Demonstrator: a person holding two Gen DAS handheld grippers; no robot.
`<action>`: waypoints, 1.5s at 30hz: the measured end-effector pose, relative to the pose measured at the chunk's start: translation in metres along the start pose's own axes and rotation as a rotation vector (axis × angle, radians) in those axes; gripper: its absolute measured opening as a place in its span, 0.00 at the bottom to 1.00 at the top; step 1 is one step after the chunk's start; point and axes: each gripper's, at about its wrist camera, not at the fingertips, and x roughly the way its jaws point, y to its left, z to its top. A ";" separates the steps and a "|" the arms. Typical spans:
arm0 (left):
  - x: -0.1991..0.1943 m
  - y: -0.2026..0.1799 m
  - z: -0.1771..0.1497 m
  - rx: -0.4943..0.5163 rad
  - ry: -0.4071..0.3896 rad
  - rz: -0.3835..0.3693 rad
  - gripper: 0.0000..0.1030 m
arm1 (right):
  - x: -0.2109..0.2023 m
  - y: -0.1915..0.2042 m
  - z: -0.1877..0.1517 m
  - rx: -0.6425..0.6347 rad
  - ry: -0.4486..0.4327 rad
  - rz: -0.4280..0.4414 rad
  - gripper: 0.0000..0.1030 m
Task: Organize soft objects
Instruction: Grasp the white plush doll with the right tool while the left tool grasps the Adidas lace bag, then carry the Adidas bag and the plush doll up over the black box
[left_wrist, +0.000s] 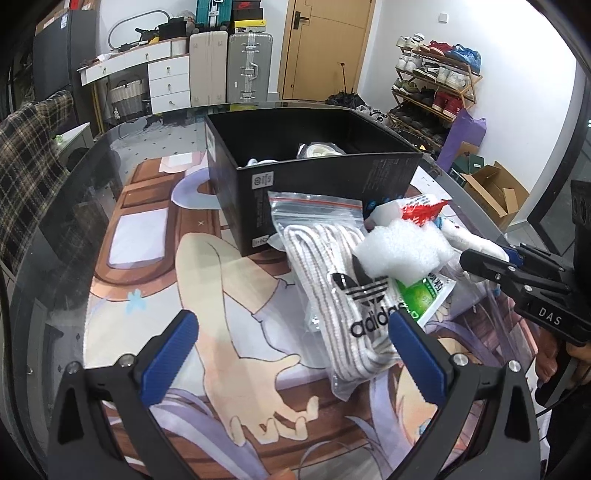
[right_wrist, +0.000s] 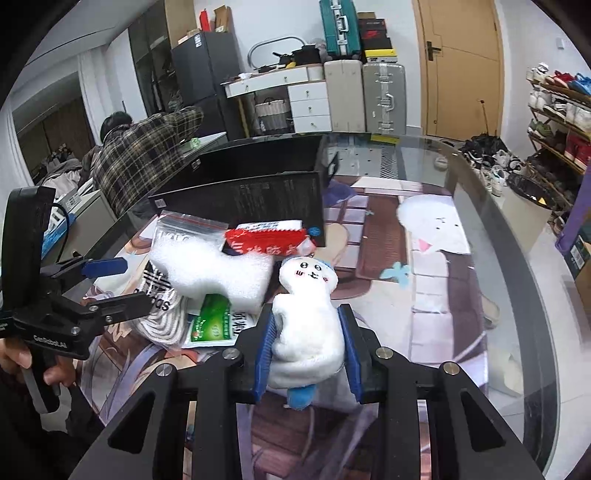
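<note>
My right gripper (right_wrist: 308, 328) is shut on a white plush toy (right_wrist: 308, 314) with a small face and blue tail, held just above the table. In the left wrist view the gripper (left_wrist: 491, 264) comes in from the right with the plush (left_wrist: 476, 240) in it. My left gripper (left_wrist: 295, 332) is open and empty over the mat, its right finger beside a zip bag of white Adidas socks (left_wrist: 343, 280). On the pile lie a white foam piece (left_wrist: 399, 251), a red-and-white packet (left_wrist: 417, 210) and a green packet (left_wrist: 424, 295). A black open box (left_wrist: 314, 173) stands behind the pile.
The glass table (right_wrist: 498, 236) carries a printed anime mat (left_wrist: 221, 295). The box holds some white items (left_wrist: 321, 149). A person in a plaid shirt (right_wrist: 144, 155) sits beyond the table. Suitcases, drawers, a door and a shoe rack (left_wrist: 436, 88) line the room.
</note>
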 end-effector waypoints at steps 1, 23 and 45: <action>0.000 -0.001 0.000 0.001 -0.001 -0.002 1.00 | 0.000 -0.002 0.000 0.003 -0.005 -0.008 0.32; 0.022 -0.034 0.008 0.092 0.039 0.093 1.00 | -0.015 -0.012 0.000 0.025 -0.078 -0.053 0.32; -0.013 -0.003 -0.003 0.036 -0.013 -0.028 0.40 | -0.023 0.005 0.010 -0.017 -0.111 -0.036 0.32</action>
